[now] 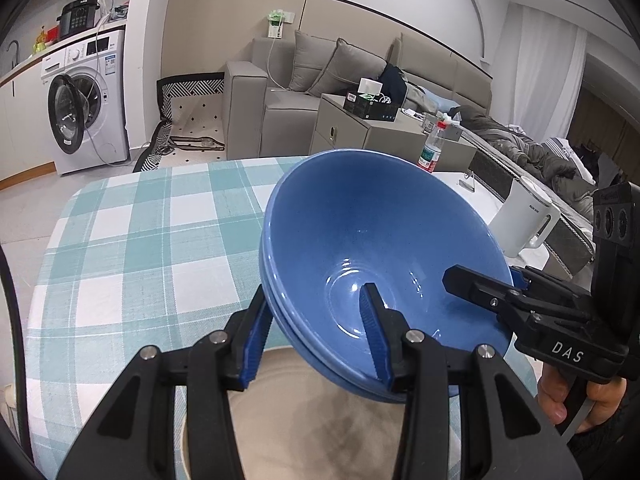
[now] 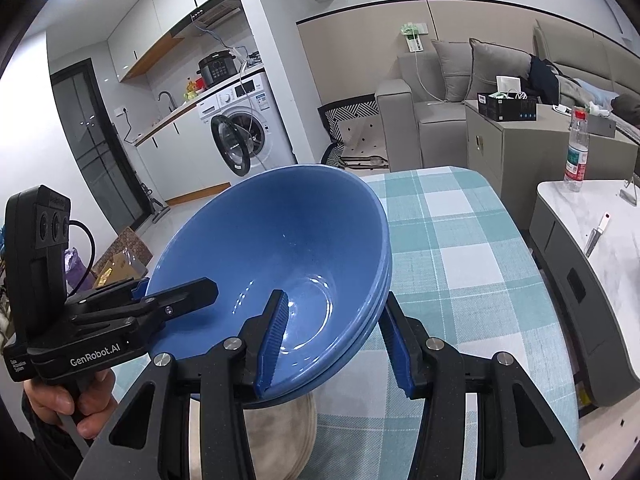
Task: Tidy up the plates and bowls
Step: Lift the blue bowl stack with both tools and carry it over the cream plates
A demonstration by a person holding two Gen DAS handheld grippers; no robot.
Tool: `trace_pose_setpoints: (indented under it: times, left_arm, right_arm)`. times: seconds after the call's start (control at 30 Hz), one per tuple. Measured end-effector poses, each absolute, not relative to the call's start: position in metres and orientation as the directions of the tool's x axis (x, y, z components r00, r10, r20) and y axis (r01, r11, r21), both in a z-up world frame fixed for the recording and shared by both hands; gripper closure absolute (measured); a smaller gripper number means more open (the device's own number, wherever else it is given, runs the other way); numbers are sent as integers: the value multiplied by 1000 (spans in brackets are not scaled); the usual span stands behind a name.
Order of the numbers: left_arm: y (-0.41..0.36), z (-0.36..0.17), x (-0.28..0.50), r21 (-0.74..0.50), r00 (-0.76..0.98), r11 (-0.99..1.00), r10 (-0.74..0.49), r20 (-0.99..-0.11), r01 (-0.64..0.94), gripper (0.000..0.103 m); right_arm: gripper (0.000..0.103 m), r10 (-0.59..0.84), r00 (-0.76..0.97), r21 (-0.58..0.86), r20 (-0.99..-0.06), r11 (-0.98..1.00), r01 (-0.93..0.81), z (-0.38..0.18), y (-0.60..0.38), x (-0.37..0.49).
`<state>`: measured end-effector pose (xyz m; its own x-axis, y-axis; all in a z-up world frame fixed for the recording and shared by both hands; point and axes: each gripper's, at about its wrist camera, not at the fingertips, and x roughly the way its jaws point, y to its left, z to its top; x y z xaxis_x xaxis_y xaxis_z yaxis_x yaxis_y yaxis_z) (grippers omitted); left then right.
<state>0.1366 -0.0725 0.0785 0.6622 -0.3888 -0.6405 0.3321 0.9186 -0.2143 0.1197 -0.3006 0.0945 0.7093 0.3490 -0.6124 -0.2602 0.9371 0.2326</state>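
Note:
A nested stack of blue bowls (image 1: 360, 216) (image 2: 272, 232) hangs tilted above the checked tablecloth (image 1: 140, 240) (image 2: 460, 260), carried between both grippers. My left gripper (image 1: 316, 336) is shut on the stack's near rim, one finger inside and one outside the wall. From the opposite side my right gripper (image 2: 336, 340) clamps the rim the same way. Each tool shows in the other's view: the right gripper (image 1: 484, 280), the left gripper (image 2: 176, 286). Beige plates (image 1: 320, 420) (image 2: 288, 432) lie stacked under the bowls.
A white kettle (image 1: 524, 220) and a water bottle (image 2: 576, 156) stand on a white side table (image 2: 600, 248) beside the checked table, with a knife (image 2: 596, 232) lying there too. A washing machine (image 1: 88, 108) and a grey sofa (image 1: 280, 96) are beyond.

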Motion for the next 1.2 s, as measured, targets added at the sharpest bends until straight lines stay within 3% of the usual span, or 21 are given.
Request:
trace_pose_setpoints:
  times: [1.2]
  left_arm:
    - [-29, 60, 68, -183, 704, 958, -288, -649, 222, 59]
  right_arm:
    - [55, 416, 667, 209, -618, 905, -370, 75, -245, 70]
